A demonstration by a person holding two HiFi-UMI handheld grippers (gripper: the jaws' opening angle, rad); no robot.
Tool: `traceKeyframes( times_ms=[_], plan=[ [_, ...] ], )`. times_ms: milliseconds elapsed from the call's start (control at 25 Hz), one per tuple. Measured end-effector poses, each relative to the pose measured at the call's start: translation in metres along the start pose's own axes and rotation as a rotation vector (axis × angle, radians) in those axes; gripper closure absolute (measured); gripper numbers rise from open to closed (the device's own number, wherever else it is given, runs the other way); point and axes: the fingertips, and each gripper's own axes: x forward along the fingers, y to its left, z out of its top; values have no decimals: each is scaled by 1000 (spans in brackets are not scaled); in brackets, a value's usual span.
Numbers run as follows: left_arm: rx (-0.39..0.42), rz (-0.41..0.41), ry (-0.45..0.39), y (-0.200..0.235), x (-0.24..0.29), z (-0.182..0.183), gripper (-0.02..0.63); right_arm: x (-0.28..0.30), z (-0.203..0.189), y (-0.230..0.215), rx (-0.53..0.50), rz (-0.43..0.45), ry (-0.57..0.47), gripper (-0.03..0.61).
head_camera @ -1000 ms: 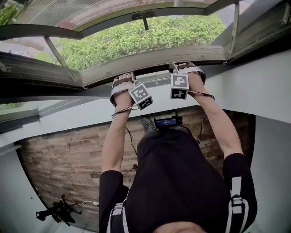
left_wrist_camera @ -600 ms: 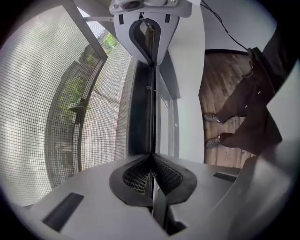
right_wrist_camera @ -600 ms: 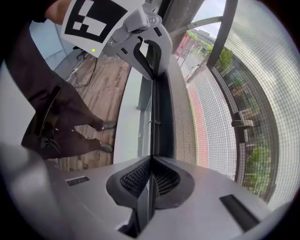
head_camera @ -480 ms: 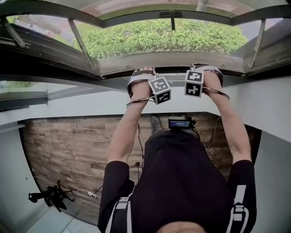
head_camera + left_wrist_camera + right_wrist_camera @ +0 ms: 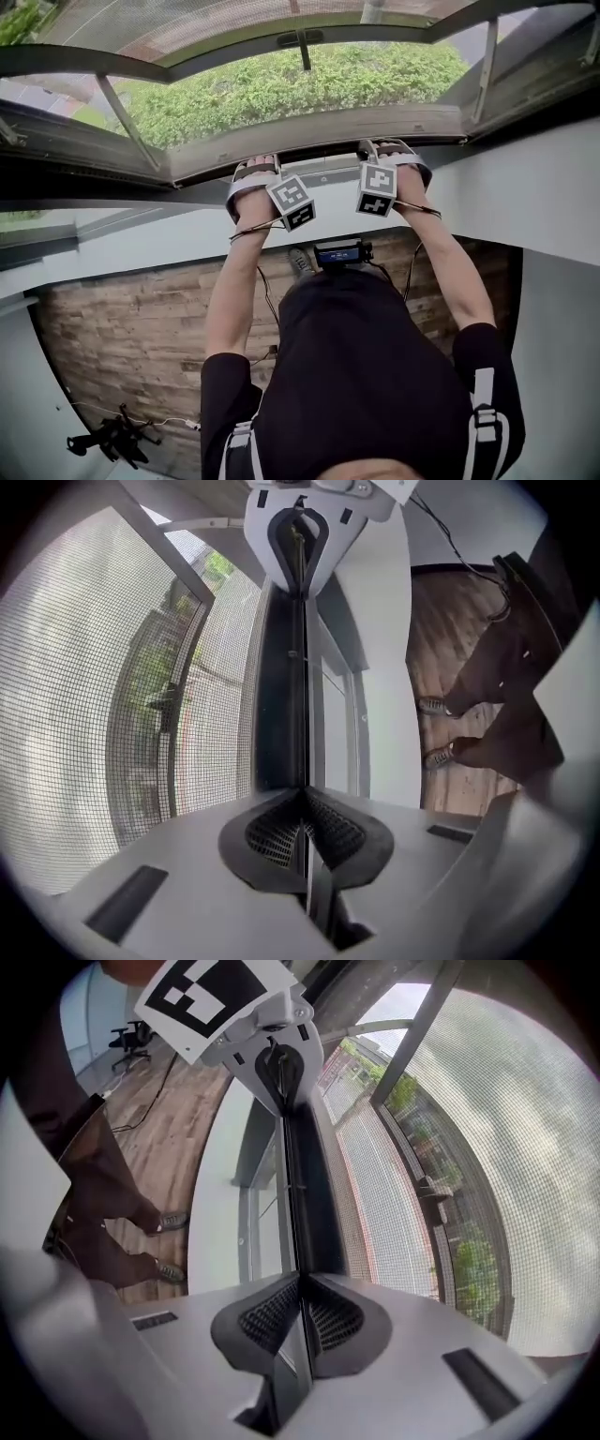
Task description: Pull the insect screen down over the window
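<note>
The insect screen's mesh (image 5: 94,686) (image 5: 487,1138) stretches over the window opening. Its dark bottom bar (image 5: 281,686) (image 5: 309,1185) runs straight away from each pair of jaws. My left gripper (image 5: 305,794) is shut on a thin edge of this bar, and so is my right gripper (image 5: 300,1283). Each gripper view shows the other gripper clamped further along the same bar: the right one (image 5: 300,527) and the left one (image 5: 277,1044). In the head view both grippers, left (image 5: 258,173) and right (image 5: 389,155), sit side by side at the sill (image 5: 319,169), with their fingertips hidden.
The window sashes (image 5: 84,141) (image 5: 525,75) stand swung outward, with green bushes (image 5: 281,84) beyond. A white wall (image 5: 525,187) lies below the sill. Under me are the wooden floor (image 5: 131,328), a cable, a small tripod (image 5: 112,436), and the person's shoes (image 5: 436,733).
The head view swung to one side and back. Both grippers stay shut on the bar at the same place by the sill.
</note>
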Motion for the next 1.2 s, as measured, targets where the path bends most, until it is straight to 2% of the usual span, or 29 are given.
traceKeyframes(
  times_ms=[200,400,560,640,720,840,1040,1200],
  plan=[
    [10,25,15,0,0,1,598,0,-3,1,-46,72,8,557],
    [41,79,80,0,5,0,598,2,-2,4,-85,40,69,560],
    [-9,60,41,-3,-2,1,598,-1,-2,5,-113,68,63,560],
    [-24,60,41,-1,0,0,598,2,-3,1,-103,55,69,560],
    [-20,80,59,4,5,-1,598,6,-2,-2,-95,31,68,560],
    [-12,109,48,6,4,-2,598,4,-2,-1,-82,51,47,560],
    [-35,51,21,-5,5,2,598,7,-2,7,-100,53,92,560],
    [-7,98,35,0,9,-9,604,11,9,6,-93,55,75,560]
  ],
)
